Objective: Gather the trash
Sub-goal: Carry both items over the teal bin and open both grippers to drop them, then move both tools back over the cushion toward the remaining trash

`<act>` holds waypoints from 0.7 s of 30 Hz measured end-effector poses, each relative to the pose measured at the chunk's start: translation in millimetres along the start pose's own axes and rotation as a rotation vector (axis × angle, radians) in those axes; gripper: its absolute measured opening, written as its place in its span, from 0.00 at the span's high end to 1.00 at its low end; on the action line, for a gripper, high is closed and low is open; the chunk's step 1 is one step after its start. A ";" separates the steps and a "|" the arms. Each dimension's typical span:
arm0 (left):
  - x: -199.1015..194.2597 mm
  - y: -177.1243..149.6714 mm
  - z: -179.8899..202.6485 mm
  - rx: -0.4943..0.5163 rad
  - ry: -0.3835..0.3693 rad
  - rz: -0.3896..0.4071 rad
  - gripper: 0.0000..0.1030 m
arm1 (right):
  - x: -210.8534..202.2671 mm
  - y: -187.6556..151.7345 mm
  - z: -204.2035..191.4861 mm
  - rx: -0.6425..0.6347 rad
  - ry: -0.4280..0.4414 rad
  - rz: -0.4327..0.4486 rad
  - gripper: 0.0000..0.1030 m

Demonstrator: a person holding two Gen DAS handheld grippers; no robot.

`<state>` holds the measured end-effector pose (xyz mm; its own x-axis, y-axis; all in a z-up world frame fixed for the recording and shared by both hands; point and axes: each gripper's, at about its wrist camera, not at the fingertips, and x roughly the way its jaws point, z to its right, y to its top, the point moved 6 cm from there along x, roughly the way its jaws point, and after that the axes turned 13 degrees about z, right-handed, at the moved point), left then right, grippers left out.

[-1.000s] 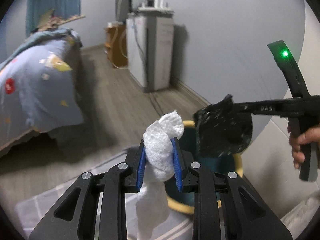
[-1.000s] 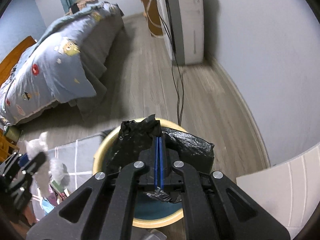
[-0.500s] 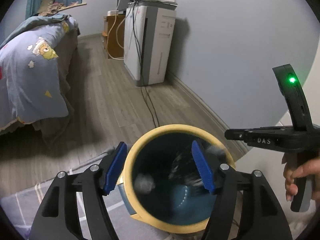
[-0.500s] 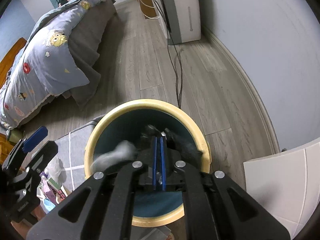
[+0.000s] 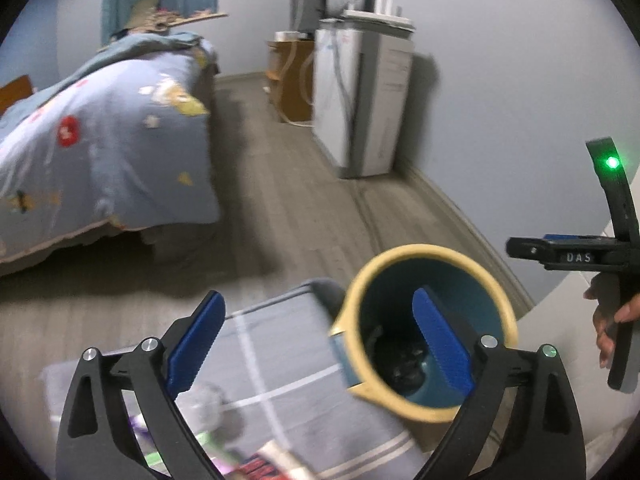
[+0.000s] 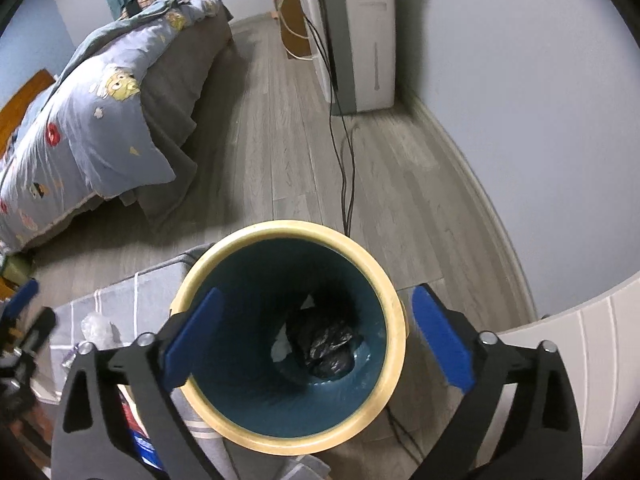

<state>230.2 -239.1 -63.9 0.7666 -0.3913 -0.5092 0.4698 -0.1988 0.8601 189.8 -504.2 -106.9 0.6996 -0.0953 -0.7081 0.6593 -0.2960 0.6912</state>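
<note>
A round bin with a yellow rim [image 6: 288, 228] and a teal inside stands on the floor. At its bottom lie a crumpled black bag [image 6: 324, 344] and a white tissue [image 6: 282, 346]. My right gripper [image 6: 316, 336] hangs right above the bin's mouth, its jaws opening wide with nothing held between them. My left gripper [image 5: 318, 340] is to the left of the bin [image 5: 424, 252], over the grey rug [image 5: 280, 340], jaws also opening and empty. In the left wrist view the right gripper [image 5: 516, 248] shows in a hand at the right edge.
Loose trash lies on the rug: a clear crumpled wrapper [image 6: 96, 326] and coloured packets [image 5: 264, 460]. A bed with a blue quilt [image 6: 100, 120] fills the left. A white appliance [image 6: 368, 32] with a cable [image 6: 344, 168] stands by the wall. A white cabinet [image 6: 592, 328] is at the right.
The left gripper let the white tissue drop into the bin, opened and swung left over the rug. The right gripper opened and the black bag fell to the bin's bottom.
</note>
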 end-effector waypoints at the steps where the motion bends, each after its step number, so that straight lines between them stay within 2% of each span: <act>1: -7.2 1.0 -7.5 -0.002 0.014 0.004 0.08 | -1.3 -0.3 -3.6 -0.010 0.001 0.000 0.07; 11: -92.4 -13.3 -99.3 -0.045 0.187 0.020 0.07 | -26.6 -9.5 -70.7 -0.127 0.066 0.020 0.06; 21: -155.2 -49.4 -165.9 -0.073 0.329 0.028 0.06 | -44.5 -27.0 -148.5 -0.117 0.156 0.012 0.06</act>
<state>160.7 -19.5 -32.6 0.8744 -0.0821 -0.4782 0.4673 -0.1228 0.8755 181.8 -350.8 -72.6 0.7361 0.0528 -0.6748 0.6715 -0.1827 0.7181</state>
